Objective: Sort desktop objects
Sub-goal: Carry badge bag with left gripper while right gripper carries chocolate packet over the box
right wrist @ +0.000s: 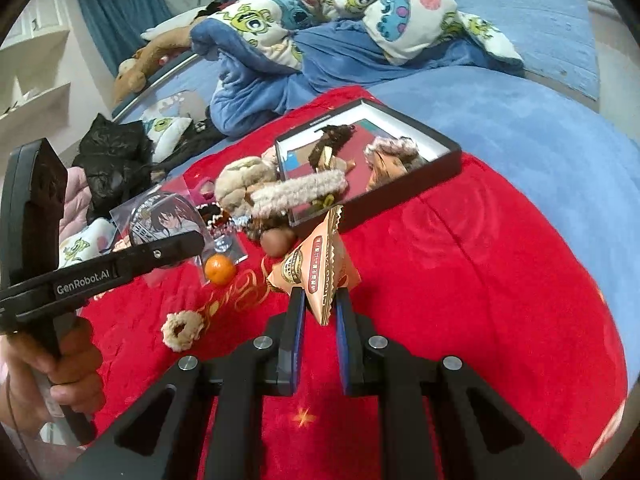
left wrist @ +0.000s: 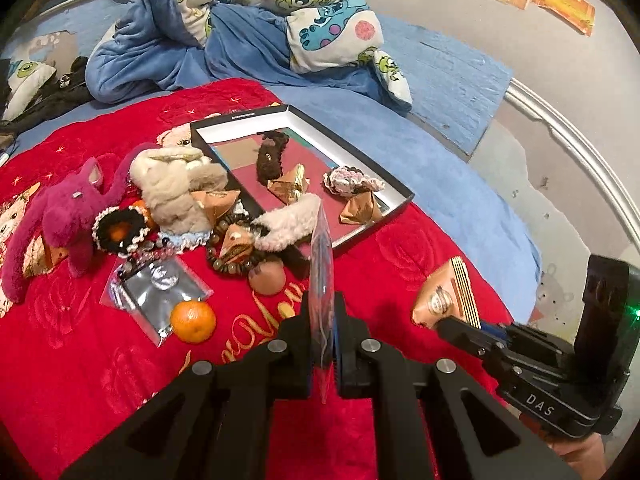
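Note:
My left gripper (left wrist: 322,320) is shut on a clear plastic sleeve (left wrist: 322,264), seen edge-on and standing up between the pads. From the right wrist view the same sleeve (right wrist: 168,216) shows a cartoon picture card, held in the left gripper (right wrist: 196,242). My right gripper (right wrist: 320,300) is shut on an orange triangular snack packet (right wrist: 316,272), lifted above the red blanket; in the left wrist view this packet (left wrist: 444,300) hangs at the right gripper (left wrist: 440,322). A shallow black box (left wrist: 384,216) (right wrist: 400,204) lies ahead of both, holding a dark scrunchie (left wrist: 272,152), gold packets (left wrist: 290,184) and a crocheted piece (left wrist: 352,180).
On the red blanket (left wrist: 80,360) left of the box lie a pink plush (left wrist: 60,216), a cream fluffy toy (left wrist: 176,188), a tangerine (left wrist: 193,320), a clear bag (left wrist: 156,292), beads and a brown egg shape (left wrist: 267,278). A cream scrunchie (right wrist: 182,330) lies nearer. A blue quilt is heaped behind.

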The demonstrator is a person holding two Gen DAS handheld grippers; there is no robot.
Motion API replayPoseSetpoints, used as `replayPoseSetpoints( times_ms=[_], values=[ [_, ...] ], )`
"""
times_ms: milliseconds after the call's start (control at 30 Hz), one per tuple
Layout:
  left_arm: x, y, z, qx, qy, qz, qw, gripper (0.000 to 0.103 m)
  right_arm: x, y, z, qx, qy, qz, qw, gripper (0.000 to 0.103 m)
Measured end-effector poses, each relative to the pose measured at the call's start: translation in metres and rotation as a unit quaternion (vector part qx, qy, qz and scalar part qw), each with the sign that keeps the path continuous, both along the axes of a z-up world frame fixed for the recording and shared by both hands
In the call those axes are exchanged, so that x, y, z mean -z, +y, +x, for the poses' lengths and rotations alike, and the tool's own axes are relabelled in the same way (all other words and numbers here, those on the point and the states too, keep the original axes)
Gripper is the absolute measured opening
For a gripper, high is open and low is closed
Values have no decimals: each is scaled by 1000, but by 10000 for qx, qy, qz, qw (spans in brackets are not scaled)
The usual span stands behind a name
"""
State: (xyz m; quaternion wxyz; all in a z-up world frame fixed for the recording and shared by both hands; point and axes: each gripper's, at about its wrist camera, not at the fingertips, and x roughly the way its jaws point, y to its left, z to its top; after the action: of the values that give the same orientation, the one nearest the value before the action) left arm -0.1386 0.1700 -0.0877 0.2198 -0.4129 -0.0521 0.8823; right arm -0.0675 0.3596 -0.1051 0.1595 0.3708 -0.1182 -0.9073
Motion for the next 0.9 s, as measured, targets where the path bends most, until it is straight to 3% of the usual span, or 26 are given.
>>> replayPoseSetpoints(
  times_ms=[500, 900],
  values=[
    [11, 37, -63, -302, -101, -264, 9991, 7, -4, 29, -90, -352, 136, -164, 9992, 14],
    [33, 74, -124, -330, -247, -454, 9981, 7, 8, 39, -149, -521, -2, 91, 9986, 14]
  ],
)
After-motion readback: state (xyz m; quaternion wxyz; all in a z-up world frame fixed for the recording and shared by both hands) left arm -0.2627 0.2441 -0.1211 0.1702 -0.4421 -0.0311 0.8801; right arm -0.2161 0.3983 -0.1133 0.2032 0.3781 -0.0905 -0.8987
